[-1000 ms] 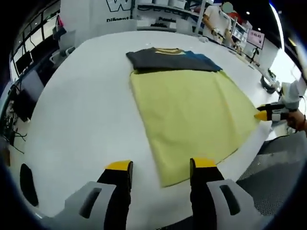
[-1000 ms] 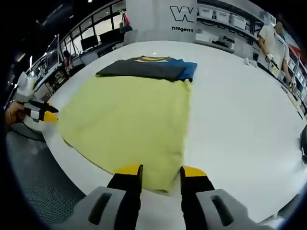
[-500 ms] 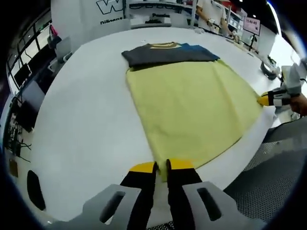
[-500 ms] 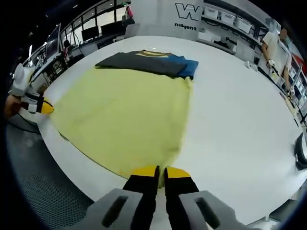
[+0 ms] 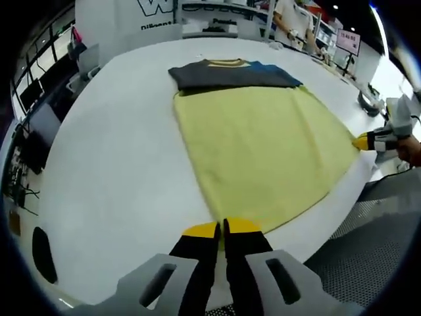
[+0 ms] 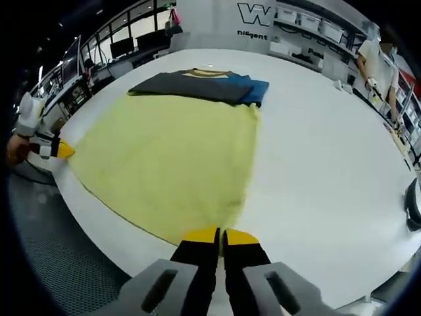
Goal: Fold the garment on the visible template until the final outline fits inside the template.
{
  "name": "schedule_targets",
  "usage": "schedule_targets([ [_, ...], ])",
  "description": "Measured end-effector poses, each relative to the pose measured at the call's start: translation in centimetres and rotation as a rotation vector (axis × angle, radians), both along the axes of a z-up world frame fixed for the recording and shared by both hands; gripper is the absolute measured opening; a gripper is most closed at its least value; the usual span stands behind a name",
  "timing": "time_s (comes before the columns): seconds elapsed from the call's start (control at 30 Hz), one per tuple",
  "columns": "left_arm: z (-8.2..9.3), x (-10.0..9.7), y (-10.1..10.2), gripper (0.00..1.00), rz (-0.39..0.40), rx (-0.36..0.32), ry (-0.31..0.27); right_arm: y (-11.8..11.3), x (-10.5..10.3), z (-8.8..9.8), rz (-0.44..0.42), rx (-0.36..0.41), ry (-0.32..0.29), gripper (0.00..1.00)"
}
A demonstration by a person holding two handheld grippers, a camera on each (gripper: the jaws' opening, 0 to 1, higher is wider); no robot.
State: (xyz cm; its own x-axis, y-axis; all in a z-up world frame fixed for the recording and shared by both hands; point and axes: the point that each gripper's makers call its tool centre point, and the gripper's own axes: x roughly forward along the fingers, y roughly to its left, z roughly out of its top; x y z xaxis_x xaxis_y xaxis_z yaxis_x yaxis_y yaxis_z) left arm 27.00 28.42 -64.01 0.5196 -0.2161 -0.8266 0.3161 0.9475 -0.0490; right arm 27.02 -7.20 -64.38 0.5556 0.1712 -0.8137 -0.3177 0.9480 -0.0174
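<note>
Garment, a yellow cloth [image 5: 263, 155], lay spread flat on the white table [image 5: 112, 178], filling the centre of the left gripper view. At the bottom centre of that frame the left gripper [image 5: 220, 229] had its yellow-tipped jaws pressed together on the cloth's near corner. A folded dark shirt with a blue part [image 5: 231, 74] lay at the cloth's far edge, in the upper middle. At the right edge the right gripper [image 5: 366, 141] met the cloth's other near corner, a hand [image 5: 409, 149] behind it

In the right gripper view the yellow cloth [image 6: 164, 158] ran from the centre to the left of the frame, and the right gripper [image 6: 220, 236] at the bottom centre pinched its near corner with jaws together. The dark shirt [image 6: 200, 85] sat in the upper middle. At the left edge the left gripper [image 6: 60, 151] touched the opposite corner. A person in a white top [image 6: 377, 62] stood at the upper right
</note>
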Motion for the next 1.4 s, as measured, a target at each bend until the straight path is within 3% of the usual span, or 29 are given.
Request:
schedule_targets([
  [0.4, 0.0, -0.1, 0.2, 0.07, 0.018, -0.007, 0.007, -0.4, -0.2, -0.1, 0.002, -0.027, 0.027, 0.0],
  [0.6, 0.0, -0.2, 0.3, 0.07, 0.03, -0.007, 0.011, -0.7, -0.5, -0.1, -0.072, 0.002, 0.049, 0.0],
  [0.77, -0.1, -0.2, 0.3, 0.08, 0.048, -0.022, 0.015, 0.1, -0.6, 0.3, -0.052, 0.057, 0.04, 0.0],
  [0.8, 0.0, -0.2, 0.2, 0.08, 0.041, -0.025, 0.011, 0.0, -0.4, 0.6, -0.062, 0.063, 0.025, 0.03],
  [0.87, 0.0, -0.3, 0.3, 0.1, 0.051, -0.025, 0.005, 0.0, -0.4, 0.8, -0.068, 0.067, 0.024, 0.21],
  [0.93, 0.2, -0.4, 0.3, 0.14, 0.058, -0.034, -0.003, 0.0, -0.2, 1.1, -0.085, 0.083, 0.019, 0.29],
  [1.07, 0.2, -0.8, -0.1, 0.26, 0.057, -0.055, 0.012, 0.4, -0.6, 1.0, -0.06, 0.084, 0.037, 0.23],
  [1.2, 0.2, -0.9, -0.4, 0.22, 0.049, -0.047, 0.017, 0.2, -1.1, 0.5, -0.072, 0.068, 0.066, 0.22],
  [1.4, 0.0, -1.0, 0.1, 0.13, 0.059, -0.015, 0.028, -0.5, -1.8, 0.0, -0.082, 0.045, 0.084, 0.1],
])
